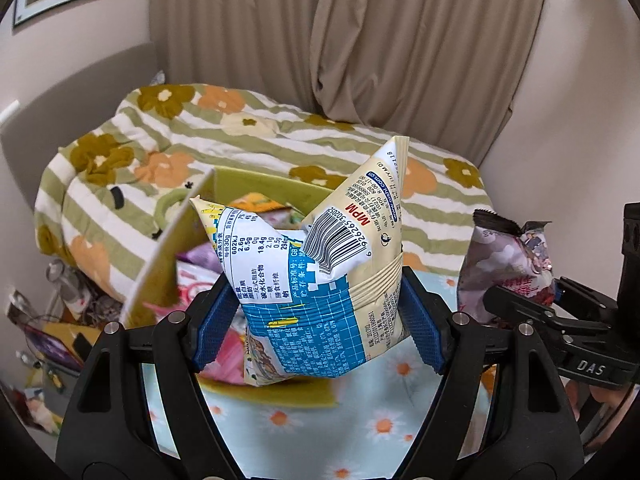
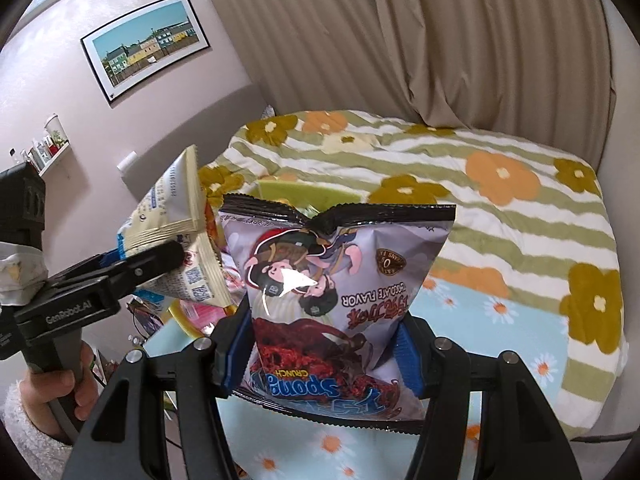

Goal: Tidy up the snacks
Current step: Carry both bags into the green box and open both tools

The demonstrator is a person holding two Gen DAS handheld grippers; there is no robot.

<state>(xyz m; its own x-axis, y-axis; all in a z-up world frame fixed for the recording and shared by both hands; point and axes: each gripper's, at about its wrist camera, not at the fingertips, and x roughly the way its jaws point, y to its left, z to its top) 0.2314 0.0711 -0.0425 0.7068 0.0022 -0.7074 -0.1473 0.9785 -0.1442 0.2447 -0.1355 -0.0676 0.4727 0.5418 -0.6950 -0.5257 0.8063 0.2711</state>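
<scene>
My left gripper (image 1: 318, 316) is shut on a cream and blue snack bag (image 1: 320, 276), its blue pads pressing both sides, back label and barcode facing me. It hangs above a yellow-green cardboard box (image 1: 172, 272) that holds several snack packs. My right gripper (image 2: 324, 354) is shut on a lilac chocolate crunch bag (image 2: 340, 280) with cartoon figures, held upside down. In the left wrist view that lilac bag (image 1: 508, 268) and the right gripper (image 1: 520, 308) show at the right edge. In the right wrist view the cream bag (image 2: 176, 232) and left gripper (image 2: 152, 264) appear at the left, held by a hand (image 2: 60, 396).
Both bags hang over a bed with a light blue daisy sheet (image 2: 500, 312). A green-striped floral duvet (image 1: 248, 136) lies bunched behind the box. Beige curtains (image 2: 400, 40) hang at the back. A framed picture (image 2: 148, 46) and a small shelf (image 2: 48, 152) are on the wall. Clutter (image 1: 48, 344) sits left of the bed.
</scene>
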